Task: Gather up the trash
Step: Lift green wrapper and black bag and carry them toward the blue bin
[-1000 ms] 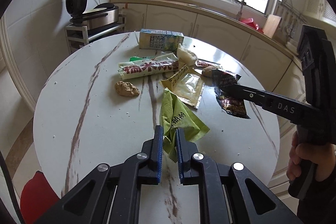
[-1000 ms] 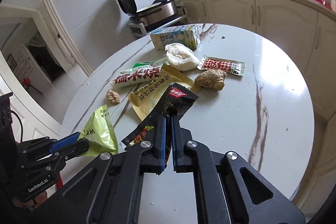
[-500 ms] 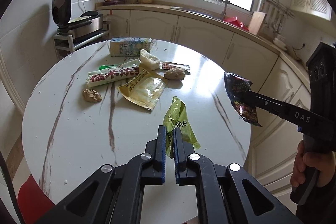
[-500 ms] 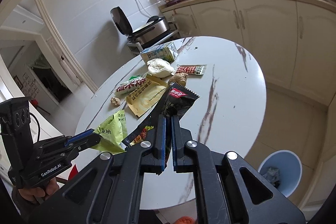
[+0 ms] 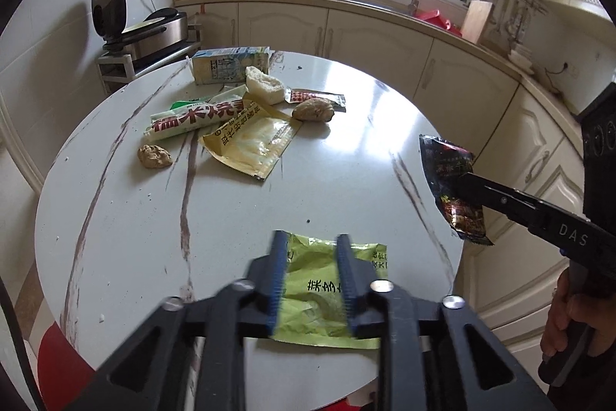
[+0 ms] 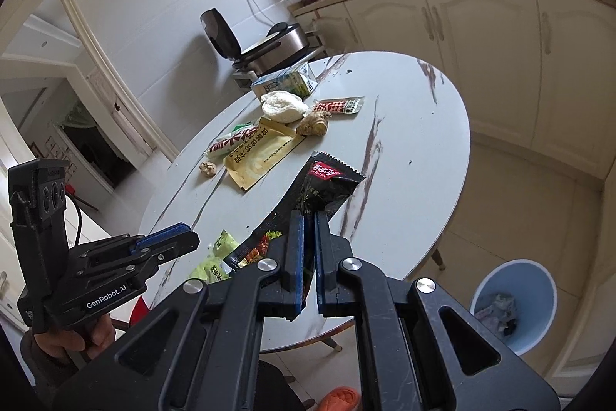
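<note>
- On the round white marble-veined table point(image 5: 115, 237), a green wrapper point(image 5: 327, 299) is seen between the opening jaws of the left gripper point(image 5: 312, 280), unpressed.
- A black snack wrapper point(image 6: 323, 191) is pinched by the closed right gripper point(image 6: 308, 241).
- Cream kitchen cabinets point(image 5: 346, 41) are set behind; a blue bin point(image 6: 516, 303) is placed on the floor.

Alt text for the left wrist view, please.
The left gripper, jaws opening, frames a green wrapper at the near edge of a round table. At right, the right gripper is shut on a dark wrapper; more litter lies farther back.
</note>
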A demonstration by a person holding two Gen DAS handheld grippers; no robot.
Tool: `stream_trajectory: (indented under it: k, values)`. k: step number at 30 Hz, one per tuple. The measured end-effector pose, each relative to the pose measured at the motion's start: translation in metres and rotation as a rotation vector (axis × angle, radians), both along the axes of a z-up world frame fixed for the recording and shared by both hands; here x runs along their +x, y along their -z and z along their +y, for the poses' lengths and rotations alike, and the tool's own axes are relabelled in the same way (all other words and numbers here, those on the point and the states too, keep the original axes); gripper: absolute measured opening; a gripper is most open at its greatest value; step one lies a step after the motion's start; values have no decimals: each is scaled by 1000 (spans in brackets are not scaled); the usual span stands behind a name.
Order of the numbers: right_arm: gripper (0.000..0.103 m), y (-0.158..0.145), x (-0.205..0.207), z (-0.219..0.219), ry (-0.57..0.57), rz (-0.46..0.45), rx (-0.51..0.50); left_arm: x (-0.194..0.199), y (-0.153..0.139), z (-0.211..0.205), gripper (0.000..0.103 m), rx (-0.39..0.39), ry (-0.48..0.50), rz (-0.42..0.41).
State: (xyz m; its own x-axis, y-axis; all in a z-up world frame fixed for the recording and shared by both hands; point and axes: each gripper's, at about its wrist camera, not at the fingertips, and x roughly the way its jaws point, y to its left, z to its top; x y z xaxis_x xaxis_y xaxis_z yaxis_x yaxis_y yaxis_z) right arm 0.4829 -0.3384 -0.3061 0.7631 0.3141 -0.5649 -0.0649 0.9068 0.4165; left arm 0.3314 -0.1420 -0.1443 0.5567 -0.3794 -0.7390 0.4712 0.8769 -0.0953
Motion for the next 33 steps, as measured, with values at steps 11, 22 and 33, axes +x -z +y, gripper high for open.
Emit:
stream_trajectory:
  k: [11, 22, 33]
  values:
    - [6, 6, -2, -1, -14, 8, 5, -2, 30, -29, 50, 74, 62, 41]
    - [6, 5, -10, -12, -9, -27, 33, -4, 14, -25, 0, 16, 76, -31]
    - [6, -4, -51, -90, 144, -107, 87, -14, -23, -112, 0, -23, 247, -93]
